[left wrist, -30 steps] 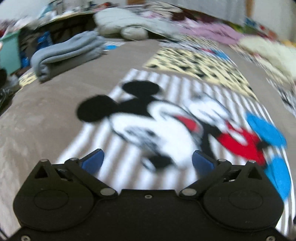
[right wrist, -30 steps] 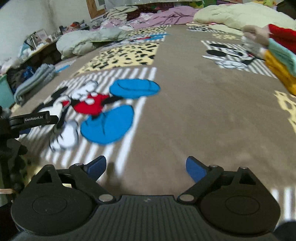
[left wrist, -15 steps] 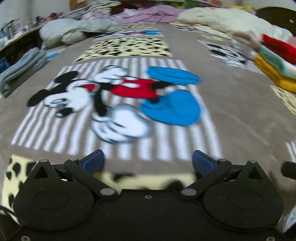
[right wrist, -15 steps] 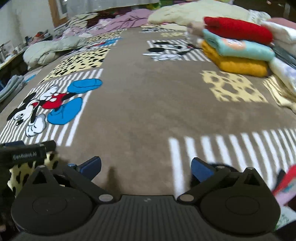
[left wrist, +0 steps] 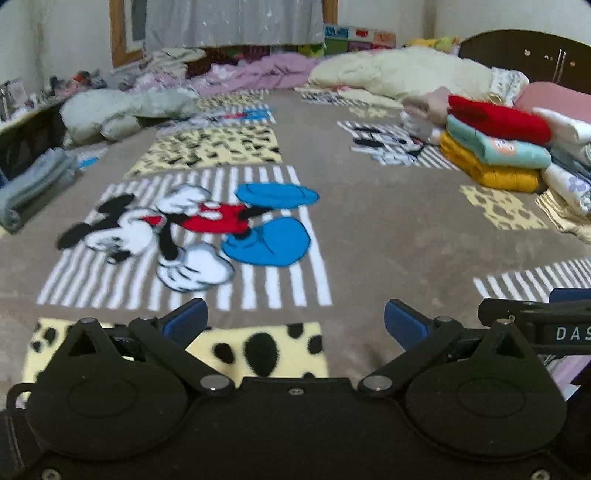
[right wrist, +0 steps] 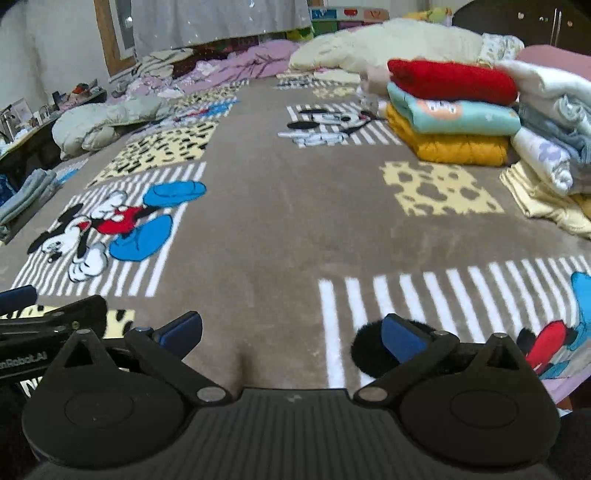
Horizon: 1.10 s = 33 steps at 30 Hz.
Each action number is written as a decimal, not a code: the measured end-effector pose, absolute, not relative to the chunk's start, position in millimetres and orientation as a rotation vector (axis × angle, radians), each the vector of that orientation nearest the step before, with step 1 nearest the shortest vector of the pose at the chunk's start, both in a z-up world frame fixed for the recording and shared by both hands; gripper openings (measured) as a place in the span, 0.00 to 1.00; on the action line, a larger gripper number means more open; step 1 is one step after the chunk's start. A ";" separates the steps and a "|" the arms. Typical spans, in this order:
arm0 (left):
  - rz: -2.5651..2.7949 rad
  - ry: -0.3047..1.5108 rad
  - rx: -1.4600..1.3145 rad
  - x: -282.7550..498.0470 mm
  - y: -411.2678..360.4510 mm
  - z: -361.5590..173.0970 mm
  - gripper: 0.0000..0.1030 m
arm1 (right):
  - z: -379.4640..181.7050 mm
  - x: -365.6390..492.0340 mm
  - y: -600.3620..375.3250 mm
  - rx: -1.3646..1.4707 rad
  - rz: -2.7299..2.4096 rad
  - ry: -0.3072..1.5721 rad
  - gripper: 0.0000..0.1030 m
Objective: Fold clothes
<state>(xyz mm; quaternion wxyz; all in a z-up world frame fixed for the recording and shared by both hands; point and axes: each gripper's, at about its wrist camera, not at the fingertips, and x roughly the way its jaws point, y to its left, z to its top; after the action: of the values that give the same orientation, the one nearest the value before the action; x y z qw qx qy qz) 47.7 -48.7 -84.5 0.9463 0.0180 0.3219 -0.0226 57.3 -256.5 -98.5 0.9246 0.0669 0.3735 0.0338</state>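
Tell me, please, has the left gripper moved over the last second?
Yes. The left gripper has swung right and pulled back: the mouse picture sits farther off and left, and the stack of folded clothes now shows.

Curtained window [left wrist: 232, 22], dark wooden headboard [left wrist: 524, 55]

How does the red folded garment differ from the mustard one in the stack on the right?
The red garment tops the stack; the mustard garment sits at the bottom, on the blanket. A teal garment lies between them, so they don't touch. Red looks rounder, mustard flatter under the load. Both are folded and plain-coloured.
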 end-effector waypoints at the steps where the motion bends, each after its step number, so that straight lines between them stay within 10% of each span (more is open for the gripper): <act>1: -0.035 0.649 0.030 44.9 -47.1 -80.9 1.00 | -95.4 55.3 -255.2 0.139 0.071 0.754 1.00; 33: 0.087 0.640 -0.045 -12.6 3.5 -28.8 1.00 | -32.5 6.1 -186.2 0.032 0.169 0.649 1.00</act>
<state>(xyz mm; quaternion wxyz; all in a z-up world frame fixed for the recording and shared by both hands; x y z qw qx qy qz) -12.6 3.5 -28.8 0.9481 -0.0222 0.3143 0.0427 6.1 -186.2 -32.5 0.9441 0.0156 0.3187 0.0828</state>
